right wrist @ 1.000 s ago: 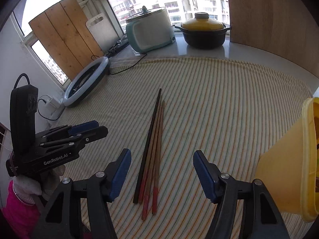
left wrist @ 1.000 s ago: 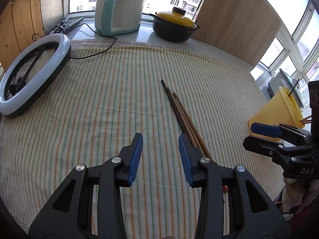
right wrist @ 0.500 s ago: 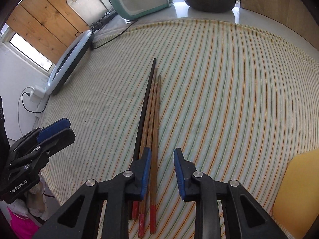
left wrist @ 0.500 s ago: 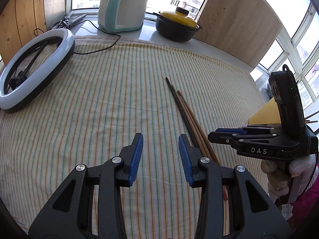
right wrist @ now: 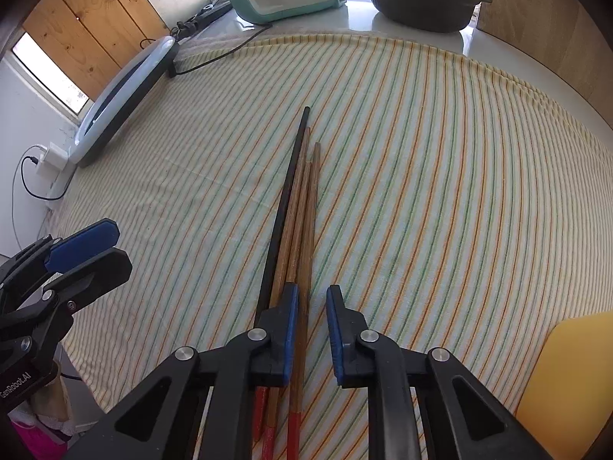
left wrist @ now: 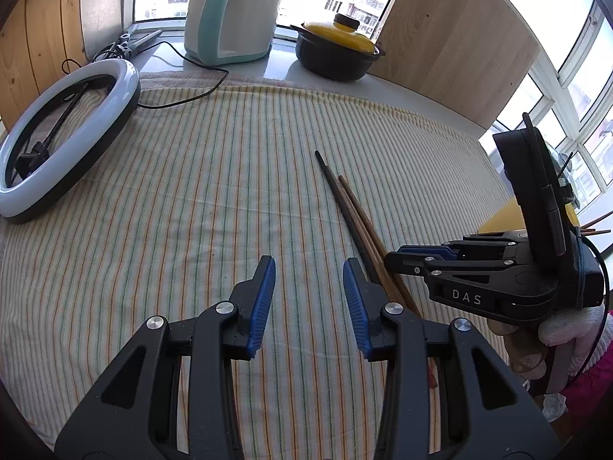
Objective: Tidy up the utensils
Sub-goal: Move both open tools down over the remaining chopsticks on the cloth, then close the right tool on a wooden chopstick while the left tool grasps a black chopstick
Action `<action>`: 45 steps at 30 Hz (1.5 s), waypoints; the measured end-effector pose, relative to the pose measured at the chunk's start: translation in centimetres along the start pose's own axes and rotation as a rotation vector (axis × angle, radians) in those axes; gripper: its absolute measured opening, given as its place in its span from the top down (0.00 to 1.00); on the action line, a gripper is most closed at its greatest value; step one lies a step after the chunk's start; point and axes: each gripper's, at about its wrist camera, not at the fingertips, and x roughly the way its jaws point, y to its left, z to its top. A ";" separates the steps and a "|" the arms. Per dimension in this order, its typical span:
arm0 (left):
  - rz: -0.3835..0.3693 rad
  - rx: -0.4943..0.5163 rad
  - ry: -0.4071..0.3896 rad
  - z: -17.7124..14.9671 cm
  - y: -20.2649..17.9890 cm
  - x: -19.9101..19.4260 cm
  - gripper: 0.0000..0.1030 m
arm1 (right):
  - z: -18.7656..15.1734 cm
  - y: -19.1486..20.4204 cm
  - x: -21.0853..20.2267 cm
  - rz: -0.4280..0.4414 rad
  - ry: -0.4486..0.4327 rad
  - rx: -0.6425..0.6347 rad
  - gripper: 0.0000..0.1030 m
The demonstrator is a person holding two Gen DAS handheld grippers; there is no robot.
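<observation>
R gripper (right wrist: pixel 311 329) is pointing steeply down over the near ends of the chopsticks (right wrist: pixel 297 207), jaws narrow & closing; one brown stick is lying in the gap between the blue pads (right wrist: pixel 289 329), right against the L pad, gap showing on the other side, so not pinched yet as far as the view shows. The other sticks, incl. the black one, are passing under/outside the L finger. Chopsticks are lying in a tight bundle on the striped cloth (right wrist: pixel 459 191) approx mid-table, a bit toward the near edge, red-tipped ends toward the grippers, thin tips fanning slightly toward the far edge. L gripper (left wrist: pixel 309 299) is hovering above the cloth just L of the bundle, jaws part-open w/ nothing between them, only cloth showing in the gap. In the L view the R gripper (left wrist: pixel 398 258) is coming in from the R side, its tip over the sticks (left wrist: pixel 352 214), gloved hand (left wrist: pixel 567 329) under it. Yellow holder (right wrist: pixel 567 383) is sitting at the near R corner, w/ a few sticks poking out in the L view. Ring light (left wrist: pixel 65 142) is lying at the far L corner, partly on the cloth. Along the far edge, off the cloth: white-teal cooker (left wrist: pixel 233 15) & dark pot (left wrist: pixel 337 53) w/ yellow lid. Cable is running from the cooker side across the cloth's far edge.
</observation>
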 end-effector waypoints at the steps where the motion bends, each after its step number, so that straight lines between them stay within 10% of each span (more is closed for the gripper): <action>1: 0.001 0.002 0.001 0.0 -0.1 0.0 0.64 | 0.1 -0.1 0.0 0.001 0.004 -0.003 0.87; 24: -0.070 -0.036 0.102 3.3 -1.8 4.5 0.80 | -0.8 -3.1 -0.1 -0.031 -0.018 0.084 0.96; 45: 0.050 0.056 0.214 3.5 -4.9 9.7 0.88 | -1.5 -3.8 -0.4 0.013 -0.049 0.099 0.98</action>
